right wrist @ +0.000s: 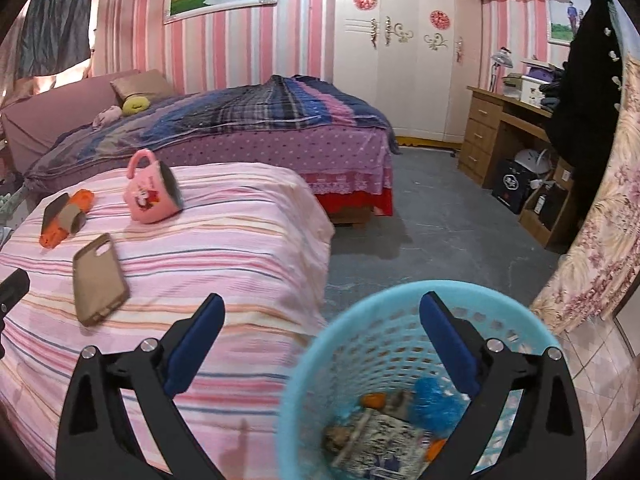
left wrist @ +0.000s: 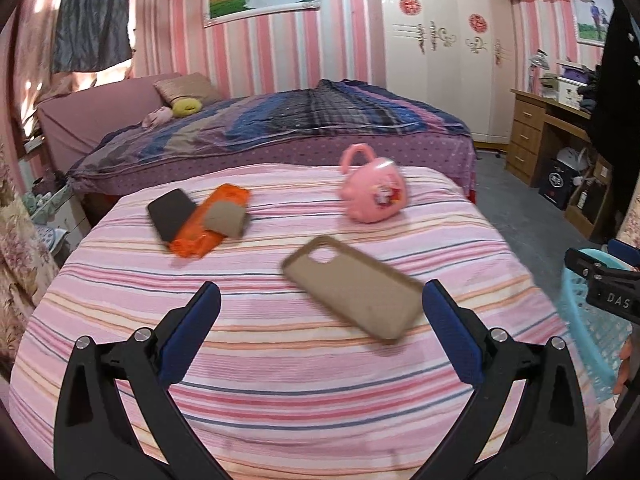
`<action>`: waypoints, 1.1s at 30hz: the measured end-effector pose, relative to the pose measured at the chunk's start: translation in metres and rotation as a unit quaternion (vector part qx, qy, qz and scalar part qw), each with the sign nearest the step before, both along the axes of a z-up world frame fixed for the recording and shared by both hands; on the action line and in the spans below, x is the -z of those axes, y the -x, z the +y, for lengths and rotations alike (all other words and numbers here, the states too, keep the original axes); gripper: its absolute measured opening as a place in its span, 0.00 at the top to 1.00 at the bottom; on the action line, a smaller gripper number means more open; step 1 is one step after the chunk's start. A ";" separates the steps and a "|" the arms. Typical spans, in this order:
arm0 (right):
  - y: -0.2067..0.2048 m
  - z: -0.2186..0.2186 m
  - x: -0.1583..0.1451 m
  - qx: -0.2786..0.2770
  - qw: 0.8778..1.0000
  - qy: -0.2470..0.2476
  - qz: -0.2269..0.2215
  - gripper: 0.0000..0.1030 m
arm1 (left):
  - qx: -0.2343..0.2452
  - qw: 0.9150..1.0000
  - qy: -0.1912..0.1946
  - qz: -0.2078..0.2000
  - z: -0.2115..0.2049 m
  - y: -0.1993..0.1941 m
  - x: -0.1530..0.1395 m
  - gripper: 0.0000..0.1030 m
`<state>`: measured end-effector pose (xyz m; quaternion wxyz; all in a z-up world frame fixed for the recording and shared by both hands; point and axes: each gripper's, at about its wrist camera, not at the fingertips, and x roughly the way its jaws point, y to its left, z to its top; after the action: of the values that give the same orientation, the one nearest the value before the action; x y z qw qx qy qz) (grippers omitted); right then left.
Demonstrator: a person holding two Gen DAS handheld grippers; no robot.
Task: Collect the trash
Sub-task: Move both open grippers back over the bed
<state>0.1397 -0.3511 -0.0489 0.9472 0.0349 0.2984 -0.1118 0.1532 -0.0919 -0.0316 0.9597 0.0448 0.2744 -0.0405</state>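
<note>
Trash already lies in the blue basket [right wrist: 384, 360] at lower right of the right wrist view: several pieces, too blurred to count. On the striped bed [left wrist: 280, 380], left to right, sit one dark flat item [left wrist: 170, 212], one orange wrapper [left wrist: 222, 200] under one tan card [left wrist: 226, 218], one tan phone case [left wrist: 352, 288] and one pink cup [left wrist: 374, 192]. Judging by this, collection is partly done; the wrapper pile looks left. Left claw [left wrist: 320, 328] gapes wide, empty, above the bed; right claw [right wrist: 322, 340] gapes wide, empty, over the basket.
</note>
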 end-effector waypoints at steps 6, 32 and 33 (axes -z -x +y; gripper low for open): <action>-0.021 0.030 0.004 -0.016 1.000 0.005 0.008 0.07 | -0.030 1.000 -0.005 0.004 0.038 -0.018 0.004 0.05; -0.077 0.108 0.015 -0.062 0.998 0.015 0.024 0.07 | -0.084 0.995 -0.005 0.048 0.143 -0.129 0.023 0.05; -0.078 0.109 0.016 -0.062 0.998 0.015 0.023 0.07 | -0.083 0.995 -0.012 0.049 0.146 -0.132 0.025 0.05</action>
<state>0.2175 -0.2424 -0.0646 0.9455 -0.0001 0.3202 -0.0583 0.2847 0.0537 -0.0562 0.9444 0.0314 0.3247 0.0406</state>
